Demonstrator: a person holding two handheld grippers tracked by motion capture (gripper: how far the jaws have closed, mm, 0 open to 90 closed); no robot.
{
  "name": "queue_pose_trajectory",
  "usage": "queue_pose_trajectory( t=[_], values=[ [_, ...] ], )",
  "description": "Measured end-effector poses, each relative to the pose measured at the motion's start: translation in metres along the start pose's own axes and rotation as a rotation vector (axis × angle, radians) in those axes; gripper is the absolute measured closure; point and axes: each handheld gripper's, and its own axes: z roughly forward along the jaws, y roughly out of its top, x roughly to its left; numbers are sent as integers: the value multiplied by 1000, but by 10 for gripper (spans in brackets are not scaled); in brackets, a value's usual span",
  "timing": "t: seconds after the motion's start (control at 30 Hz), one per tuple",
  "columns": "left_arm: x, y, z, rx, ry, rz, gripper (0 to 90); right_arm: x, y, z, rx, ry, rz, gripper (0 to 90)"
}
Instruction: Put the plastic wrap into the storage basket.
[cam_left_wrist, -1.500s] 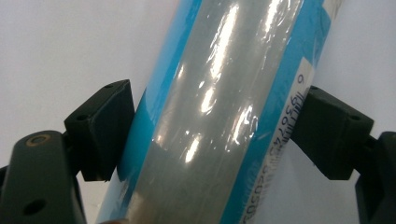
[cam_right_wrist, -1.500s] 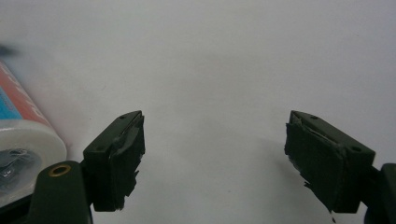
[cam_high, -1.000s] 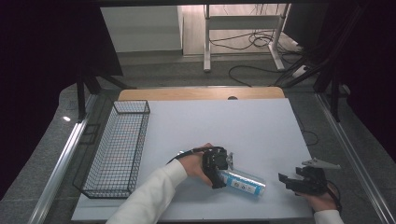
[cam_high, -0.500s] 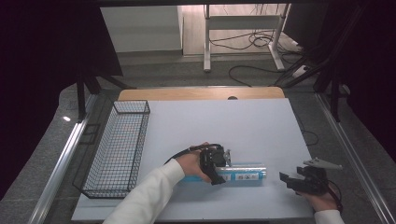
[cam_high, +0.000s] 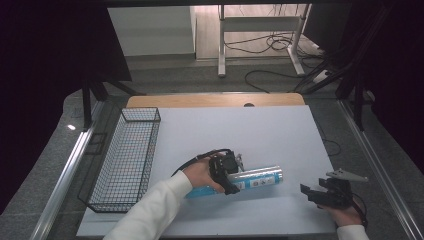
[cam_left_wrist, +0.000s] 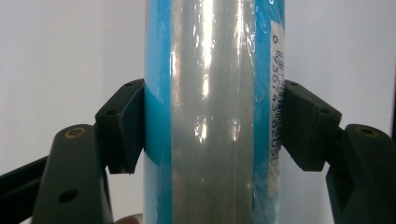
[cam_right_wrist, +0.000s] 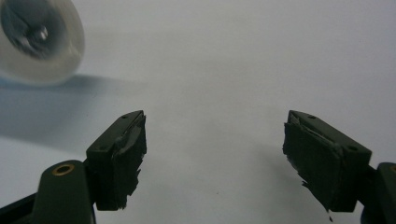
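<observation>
High view first: the left gripper (cam_high: 231, 176) had clamped across a long blue-and-silver tube (cam_high: 252, 178) lying sideways on the white table (cam_high: 240, 130), near the front edge. Its jaws had just been closing, with the tube between them. The tube's capped end pointed toward the right gripper (cam_high: 320, 194), which sat apart from it near the table's front right corner. A wire basket (cam_high: 125, 157) stood along the left side, well apart from the tube.

Left gripper view: both black pads (cam_left_wrist: 123, 123) were pressing into the sides of the tube (cam_left_wrist: 210, 112), one on the blue strip, one on the barcode edge. Looked like a firm pinch around the middle of the body.

Right gripper view: jaws spread with nothing between them, just bare table. The tube's round clear end (cam_right_wrist: 37, 37) showed up at top left, off to the side of the jaws.

My read: the grab was done and the lift was just starting. Next move probably calls for keeping the tube level and carrying it somewhere, maybe over to the basket, without it slipping through the pads since that wrap looks slick.
</observation>
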Motion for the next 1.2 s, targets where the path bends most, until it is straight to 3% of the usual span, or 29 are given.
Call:
queue_pose_trajectory(
  t=[0.23,0.37,0.63,0.83,1.0,1.2],
  values=[
    [8,-14,-26,-30,44,-136,318,0,0,1,1,-1,-3,216],
    [18,-29,-44,-41,63,-229,318,1,1,1,1,1,4,216],
    [33,-60,-82,-54,121,-377,318,4,2,4,5,8,-10,216],
    [41,-82,-113,-95,165,-462,318,5,4,5,4,11,-12,216],
    [50,-104,-135,-84,197,-519,318,6,5,5,4,12,-14,216],
    [58,-133,-147,-106,227,-613,318,7,5,8,11,15,-20,216]
  ],
)
